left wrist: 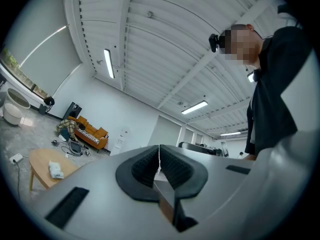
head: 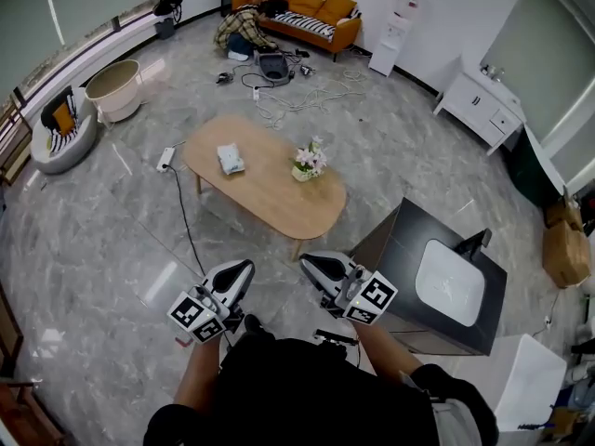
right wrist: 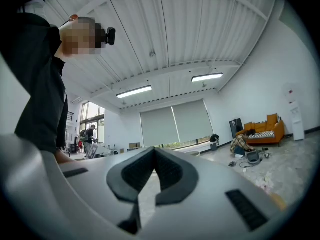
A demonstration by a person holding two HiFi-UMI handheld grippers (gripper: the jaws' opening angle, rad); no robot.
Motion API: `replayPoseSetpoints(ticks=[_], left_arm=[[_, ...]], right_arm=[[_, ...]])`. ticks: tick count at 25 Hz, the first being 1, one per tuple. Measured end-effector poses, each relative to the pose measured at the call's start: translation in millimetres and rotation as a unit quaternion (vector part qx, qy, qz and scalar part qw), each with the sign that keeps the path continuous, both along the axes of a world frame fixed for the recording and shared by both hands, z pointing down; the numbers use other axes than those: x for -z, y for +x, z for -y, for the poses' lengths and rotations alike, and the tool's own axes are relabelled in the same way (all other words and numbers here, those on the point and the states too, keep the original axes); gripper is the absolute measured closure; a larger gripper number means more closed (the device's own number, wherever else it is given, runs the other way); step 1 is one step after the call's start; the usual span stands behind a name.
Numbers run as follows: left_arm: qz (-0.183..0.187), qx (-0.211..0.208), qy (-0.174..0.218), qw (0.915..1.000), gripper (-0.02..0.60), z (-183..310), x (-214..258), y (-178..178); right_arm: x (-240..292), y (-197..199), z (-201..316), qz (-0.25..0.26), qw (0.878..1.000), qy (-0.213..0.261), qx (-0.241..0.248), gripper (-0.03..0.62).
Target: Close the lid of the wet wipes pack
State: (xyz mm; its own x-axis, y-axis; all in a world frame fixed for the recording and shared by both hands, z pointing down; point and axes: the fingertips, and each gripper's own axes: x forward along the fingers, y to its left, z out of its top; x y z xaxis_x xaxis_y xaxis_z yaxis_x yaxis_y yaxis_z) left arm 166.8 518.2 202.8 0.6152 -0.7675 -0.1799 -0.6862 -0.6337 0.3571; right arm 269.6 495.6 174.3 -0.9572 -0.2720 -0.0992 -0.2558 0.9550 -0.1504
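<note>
Tucked close to the torso: left gripper and right gripper, tips forward, well short of any work. Reads as a carrying pose, not a reach. Tilted upward too, since both gripper views take in mostly ceiling.

Left jaws pressed together, nothing between them. Right jaws likewise together and bare. Sensible enough to judge: nothing within reach to grasp, and a shut tip suits pressing a lid down.

Across open floor, well apart from both grippers: pack, lying flat on the oval tabletop toward its left end, apart from the flowers by the right edge. Also visible in the left gripper view, small. Too small to tell whether the lid stands open.

Task not yet under way; calls first for walking up to the tabletop.
</note>
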Motion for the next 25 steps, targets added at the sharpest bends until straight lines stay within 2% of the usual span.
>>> replayPoseSetpoints(ticks=[11,18,25], left_arm=[[-0.016,-0.021,0.002,0.9996,0.563,91.8,-5.4,-66.6],[-0.024,-0.006,-0.015,0.9996,0.563,133.5,-16.5,-113.5],[-0.016,0.023,-0.021,0.9994,0.563,187.4,-20.6,-152.0]], right_arm=[[15.8,-77.6,95.9,-0.006,1.0,0.009,-0.007,0.583],[5.6,-113.2,142.9,-0.013,1.0,-0.004,-0.008,0.583],[-0.1,-151.2,209.6,0.001,1.0,-0.008,0.014,0.583]])
